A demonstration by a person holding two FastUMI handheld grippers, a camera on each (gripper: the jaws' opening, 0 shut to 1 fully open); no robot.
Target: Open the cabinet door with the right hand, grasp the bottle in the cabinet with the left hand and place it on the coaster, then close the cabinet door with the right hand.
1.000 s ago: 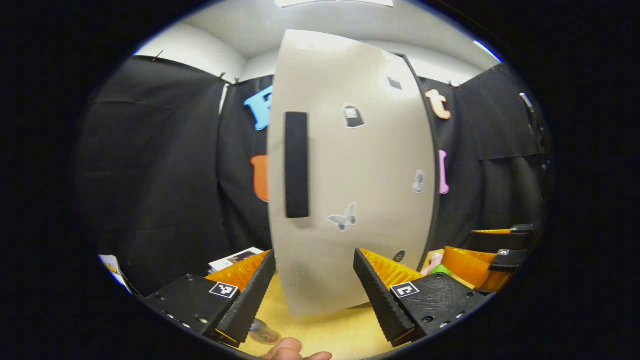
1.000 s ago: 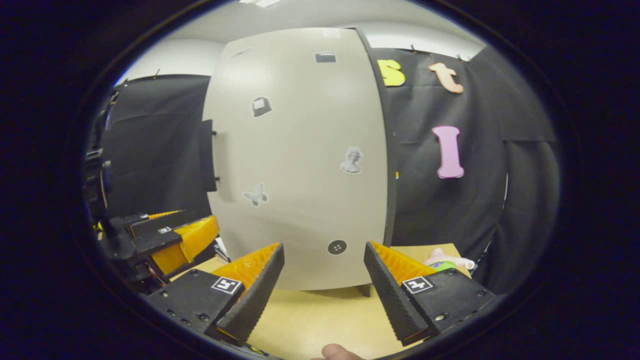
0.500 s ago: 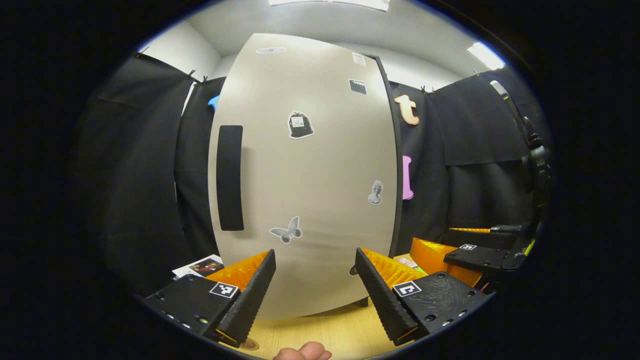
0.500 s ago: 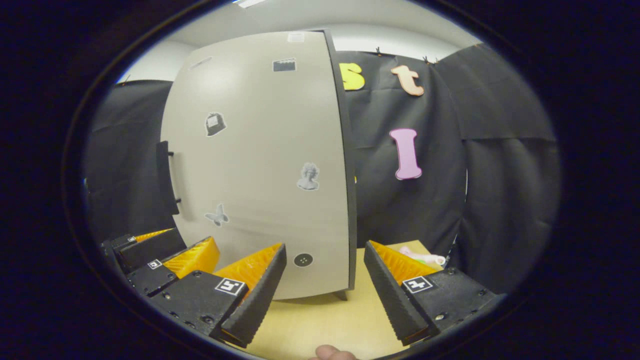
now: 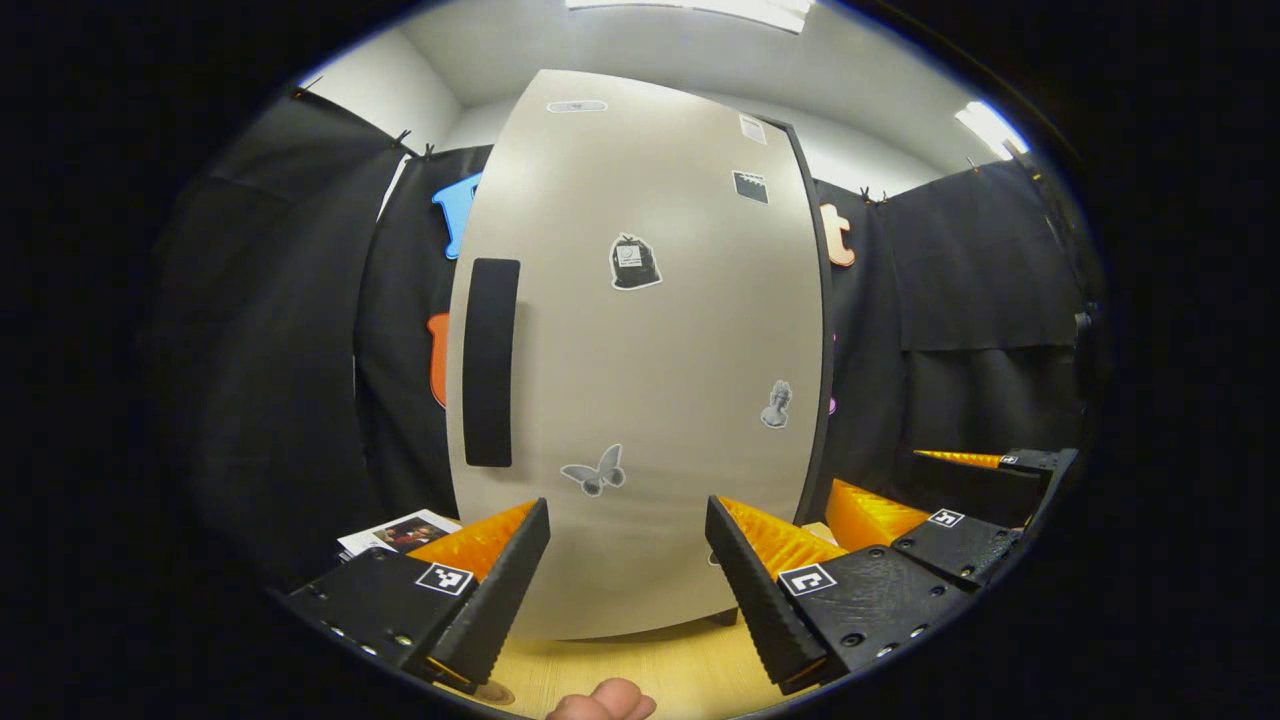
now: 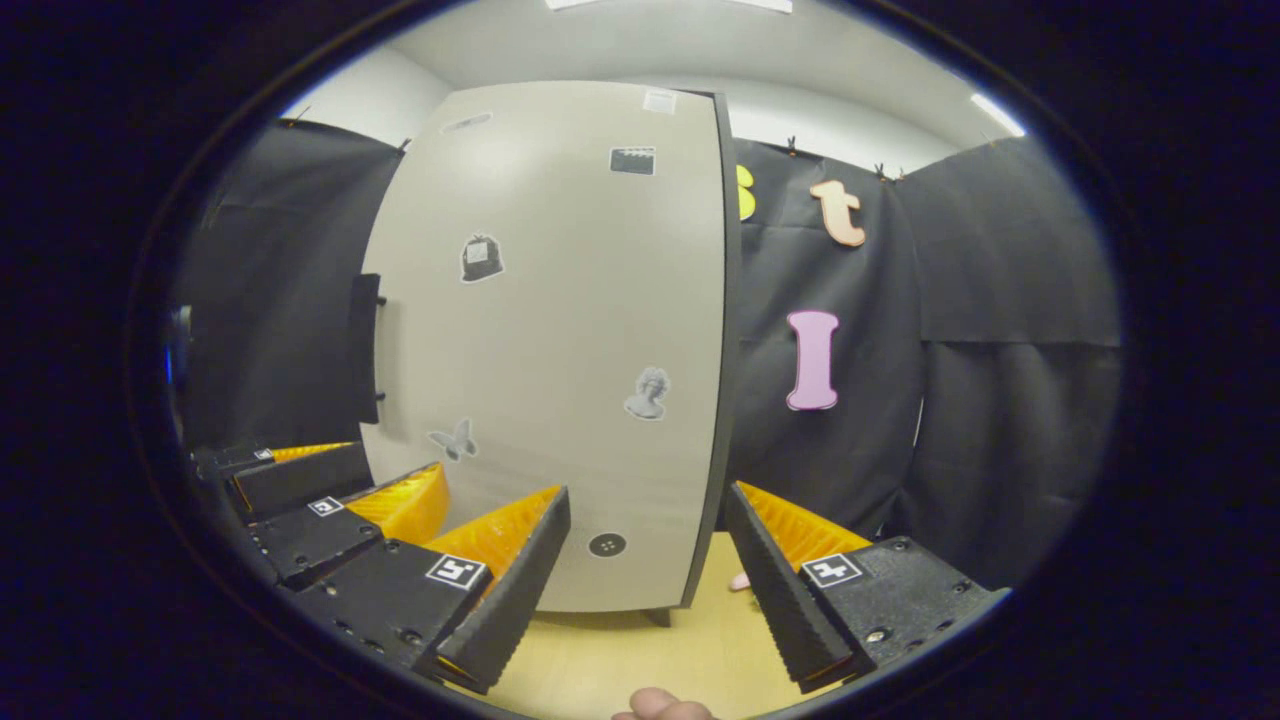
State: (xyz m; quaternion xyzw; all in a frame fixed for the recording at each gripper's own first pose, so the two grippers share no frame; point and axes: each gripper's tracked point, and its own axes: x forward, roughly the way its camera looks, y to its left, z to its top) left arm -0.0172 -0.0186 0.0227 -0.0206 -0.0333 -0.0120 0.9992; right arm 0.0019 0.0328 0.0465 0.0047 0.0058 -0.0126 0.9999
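While both grippers hang wide open and empty, the smooth beige cabinet door [image 5: 650,380] stands shut with its flat black bar handle [image 5: 490,362]. Left gripper [image 5: 627,570] has swung back rightward; right gripper [image 6: 647,560] likewise. Bottle presumably inside, unseen.

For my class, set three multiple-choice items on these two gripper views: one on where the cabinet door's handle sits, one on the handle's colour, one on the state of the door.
1. The handle on the cabinet door, seen in the left gripper view, sits near:
A. the door's left edge
B. the door's right edge
C. the door's bottom edge

2. The handle is:
A. white
B. black
C. red

3. The door is:
A. wide open
B. removed
C. shut

Answers: 1 A, the bar runs upright along the left edge. 2 B, it is dark against the pale door. 3 C, the door covers the front and nothing inside shows; the left gripper and right gripper both hold their jaws apart before it.
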